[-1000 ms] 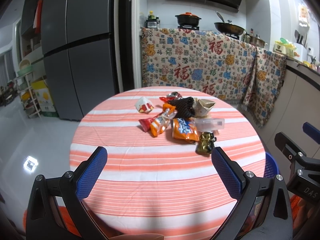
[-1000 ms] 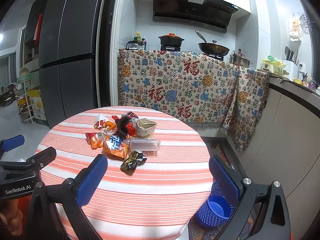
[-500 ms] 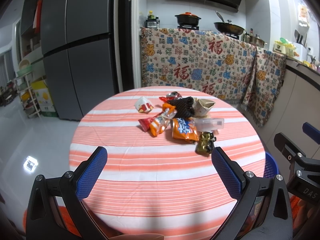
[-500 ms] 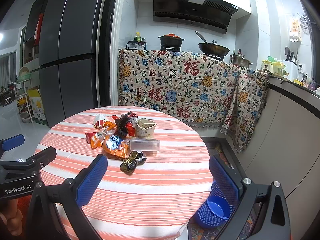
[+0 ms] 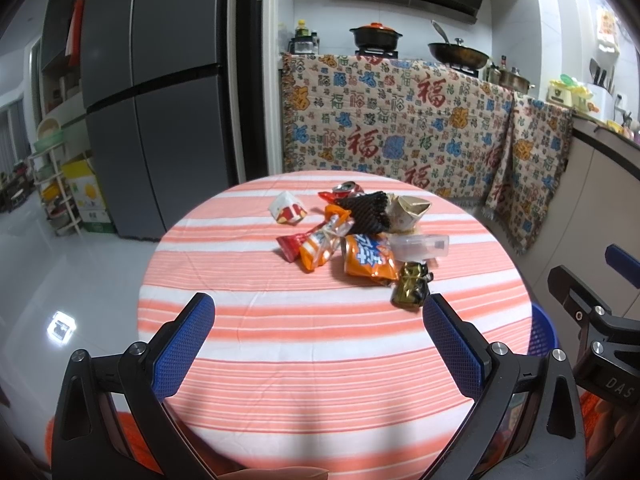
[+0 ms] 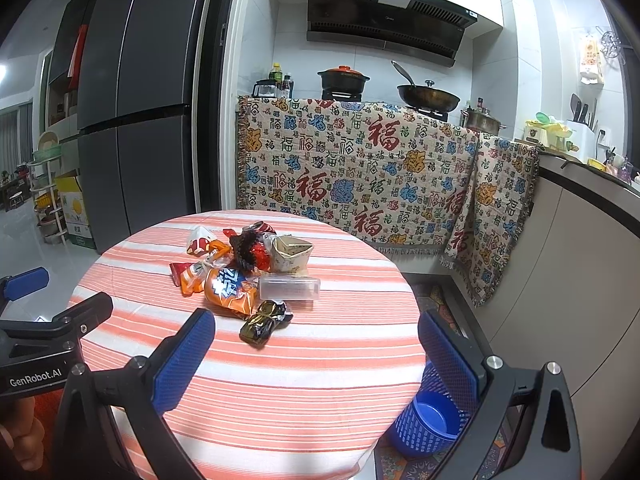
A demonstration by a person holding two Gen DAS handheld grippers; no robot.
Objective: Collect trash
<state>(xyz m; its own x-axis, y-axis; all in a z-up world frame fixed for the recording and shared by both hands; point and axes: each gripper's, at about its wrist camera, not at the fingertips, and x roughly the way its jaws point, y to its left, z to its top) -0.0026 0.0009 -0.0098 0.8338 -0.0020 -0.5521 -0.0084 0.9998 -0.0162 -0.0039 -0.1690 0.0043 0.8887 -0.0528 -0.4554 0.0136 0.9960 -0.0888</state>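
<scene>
Left wrist view first: the left hand-held gripper [image 5: 319,330] hangs over the near edge of the round desk with the orange-and-white striped cloth [image 5: 320,360], jaws spread wide and empty. The trash sits well ahead in a loose heap near the middle: a crumpled dark gold foil wrapper [image 5: 411,285] closest, an orange snack bag with blue lettering [image 5: 368,257] just behind it, a clear plastic box [image 5: 418,245] beside that, a black mesh sleeve [image 5: 368,210] further back, and a small white-and-red paper wrapper [image 5: 287,209] off to the left. At the right edge, the rim of a blue plastic mesh wastebasket [image 5: 540,332] peeks past the desk.

Over to the right wrist view: the right hand-held gripper [image 6: 316,350] is likewise released, nothing between its blue pads. The dark gold foil wrapper [image 6: 265,322] lies just ahead of it, and the blue wastebasket [image 6: 430,420] stands on the floor below the desk's right side.

To my eye, the smart opener is that nearest foil wrapper: come down square, pinch the bulk rather than a loose corner, lift clear, then swing right to the basket.

Against the frames from a second ago, almost nothing differs; both grippers hold their stations and the heap lies untouched.
</scene>
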